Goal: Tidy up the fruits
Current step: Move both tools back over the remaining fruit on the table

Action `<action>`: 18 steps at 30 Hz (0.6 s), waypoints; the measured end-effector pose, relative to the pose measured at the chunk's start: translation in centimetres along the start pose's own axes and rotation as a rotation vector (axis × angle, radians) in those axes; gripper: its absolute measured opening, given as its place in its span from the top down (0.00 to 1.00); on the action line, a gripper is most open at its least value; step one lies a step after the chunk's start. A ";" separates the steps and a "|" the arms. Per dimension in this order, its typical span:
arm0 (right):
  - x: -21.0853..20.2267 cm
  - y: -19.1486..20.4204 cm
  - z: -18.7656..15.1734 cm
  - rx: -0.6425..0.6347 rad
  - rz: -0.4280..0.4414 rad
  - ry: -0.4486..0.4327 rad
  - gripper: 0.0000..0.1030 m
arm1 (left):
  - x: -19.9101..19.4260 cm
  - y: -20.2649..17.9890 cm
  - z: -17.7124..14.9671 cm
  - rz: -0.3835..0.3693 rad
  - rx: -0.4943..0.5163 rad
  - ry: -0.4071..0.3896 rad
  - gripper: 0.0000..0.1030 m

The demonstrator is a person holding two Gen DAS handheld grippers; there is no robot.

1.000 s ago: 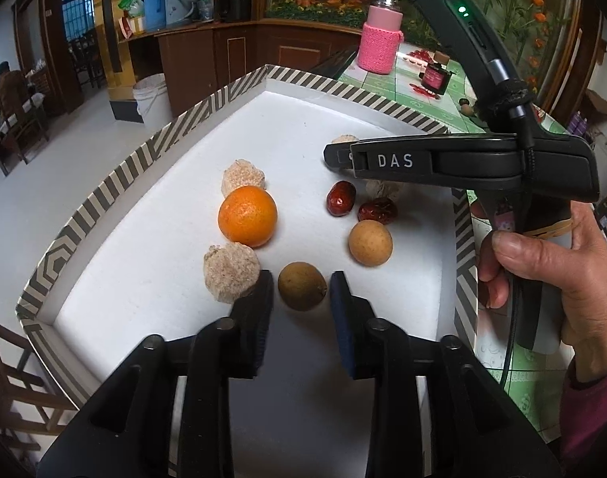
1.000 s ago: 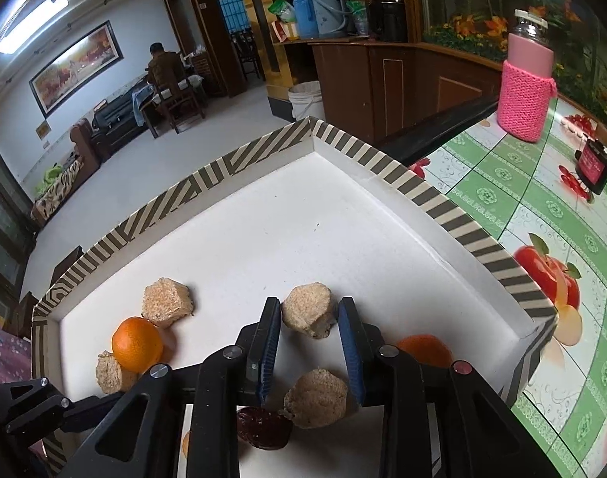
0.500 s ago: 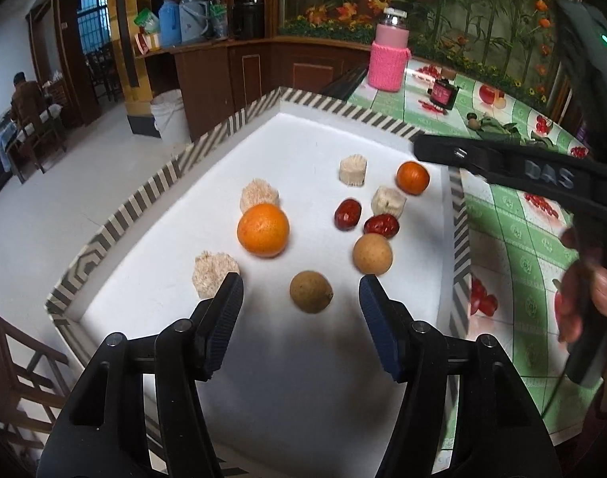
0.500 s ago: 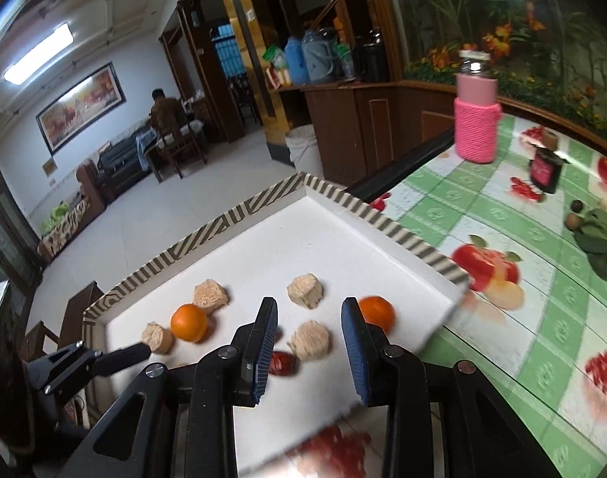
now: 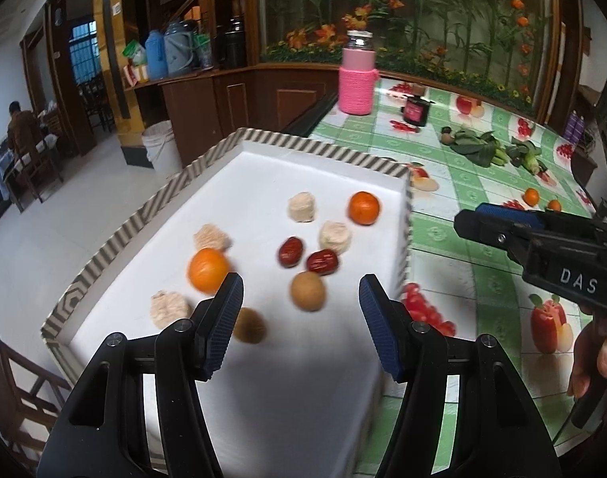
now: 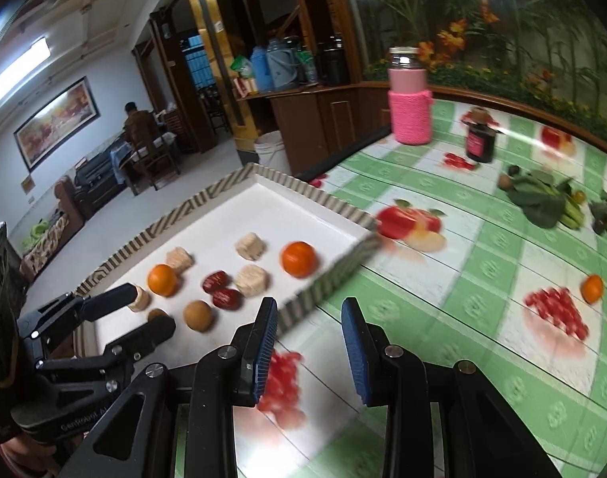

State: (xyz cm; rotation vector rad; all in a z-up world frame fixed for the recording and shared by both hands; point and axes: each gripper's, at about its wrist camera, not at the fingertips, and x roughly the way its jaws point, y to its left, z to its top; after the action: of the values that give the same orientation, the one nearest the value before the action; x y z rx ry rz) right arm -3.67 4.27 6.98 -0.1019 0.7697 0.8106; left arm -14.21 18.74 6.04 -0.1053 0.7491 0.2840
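Note:
A white tray with a striped rim [image 5: 144, 215] [image 6: 207, 195] holds two oranges [image 5: 207, 270] [image 5: 364, 208], two red dates [image 5: 290, 251] [image 5: 322, 261], two brown round fruits [image 5: 308, 296] [image 5: 249, 324] and several pale puffed cakes [image 5: 301, 207]. My left gripper [image 5: 301, 310] is open and empty above the tray's near end. My right gripper [image 6: 309, 342] is open and empty over the tablecloth, right of the tray. Two small oranges [image 6: 592, 288] [image 5: 531, 196] lie on the tablecloth.
The table has a green checked cloth with fruit prints [image 6: 482, 279]. A pink-sleeved bottle [image 5: 357, 79] and a dark jar [image 5: 415, 109] stand at the back. Leafy greens [image 5: 478, 147] lie at the far right. Beyond the tray's left edge is the open room floor.
Both grippers have pulled back and up from the tray. The left one opened wide. The right one swung right, off the tray and over the tablecloth, and opened wider.

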 end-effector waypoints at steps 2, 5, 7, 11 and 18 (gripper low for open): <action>-0.6 -1.0 -0.6 0.019 -0.016 -0.002 0.69 | 0.2 -0.9 0.2 -0.014 0.011 0.000 0.41; -1.5 -2.6 -1.3 0.055 -0.037 -0.004 0.69 | 0.5 -1.9 0.6 -0.029 0.018 0.001 0.41; -2.0 -3.8 -1.9 0.074 -0.058 -0.001 0.69 | 0.7 -2.8 0.8 -0.038 0.030 0.002 0.41; -3.1 -5.9 -2.7 0.101 -0.101 -0.005 0.69 | 1.0 -4.7 1.2 -0.056 0.053 -0.002 0.41; -5.2 -9.5 -4.0 0.149 -0.169 -0.012 0.68 | 1.7 -7.5 1.7 -0.101 0.080 0.007 0.41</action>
State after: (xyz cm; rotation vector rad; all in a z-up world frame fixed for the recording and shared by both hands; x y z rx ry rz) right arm -1.75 -7.05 5.59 -0.0282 0.7969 0.5915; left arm -9.70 12.24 6.07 -0.0682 0.7589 0.1568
